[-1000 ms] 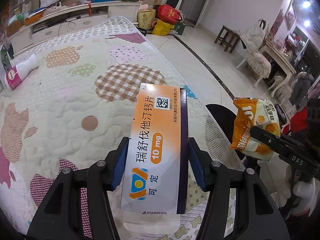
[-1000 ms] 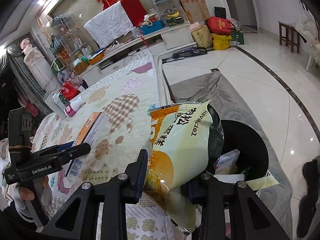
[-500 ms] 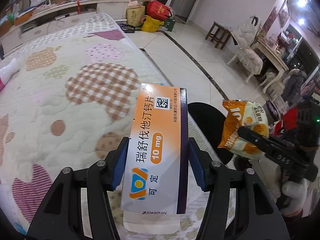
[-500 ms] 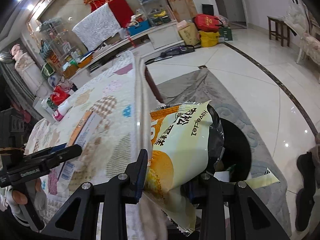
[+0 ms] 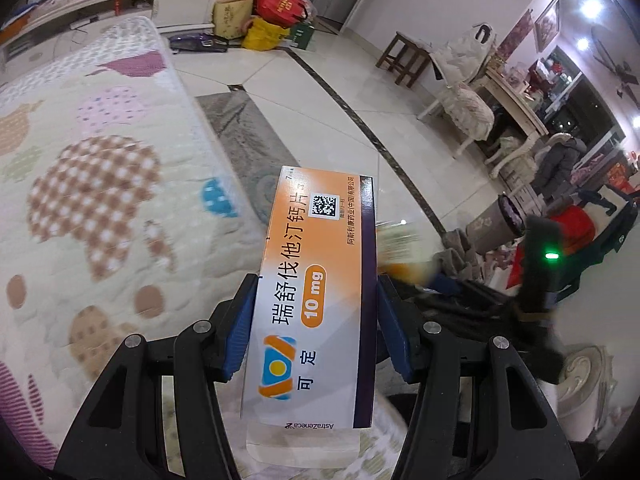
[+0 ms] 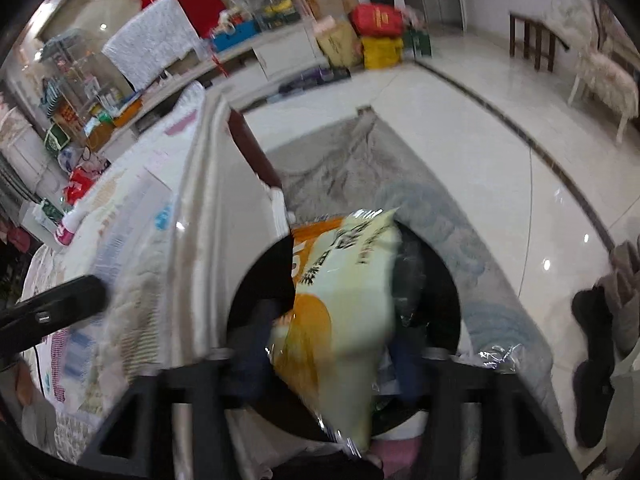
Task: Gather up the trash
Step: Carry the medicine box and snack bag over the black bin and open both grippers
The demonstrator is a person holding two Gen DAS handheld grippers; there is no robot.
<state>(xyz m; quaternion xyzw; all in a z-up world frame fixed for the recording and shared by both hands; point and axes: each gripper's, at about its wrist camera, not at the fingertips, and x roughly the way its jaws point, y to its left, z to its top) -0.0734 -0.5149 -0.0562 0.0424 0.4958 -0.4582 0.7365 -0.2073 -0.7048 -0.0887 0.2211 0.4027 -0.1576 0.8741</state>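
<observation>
The medicine box [image 5: 316, 300] is a long, flat carton, orange fading to white across its face, with a dark purple strip down one long side, a QR code near its far end, Chinese lettering along its length, an orange "10 mg" oval, and a blue-and-orange logo near the close end, where a pale flap sticks out. It sits lengthwise between the blue pads [image 5: 239, 330] of the left gripper [image 5: 316, 330], which is clamped on its two long edges at about mid-length, so the far half juts forward past the fingertips, out over the edge of the patchwork quilt [image 5: 92, 200] and the grey rug [image 5: 248, 148] on the tiled floor [image 5: 344, 96]. The snack bag [image 6: 344, 300] is a crinkly foil pouch — pale cream-green with an orange patch low on its left side, dark lettering near its top and a shiny torn edge at the bottom. The right gripper [image 6: 332, 356] is closed on it, the dark fingers pressing its lower sides, though motion blur softens the contact; the upper part of the bag rises forward beyond the tips. It hangs directly over the round black mouth of the trash bin [image 6: 444, 276], which stands on the rug just beside the bed's side — crumpled wrappers show inside the bin at the right.
</observation>
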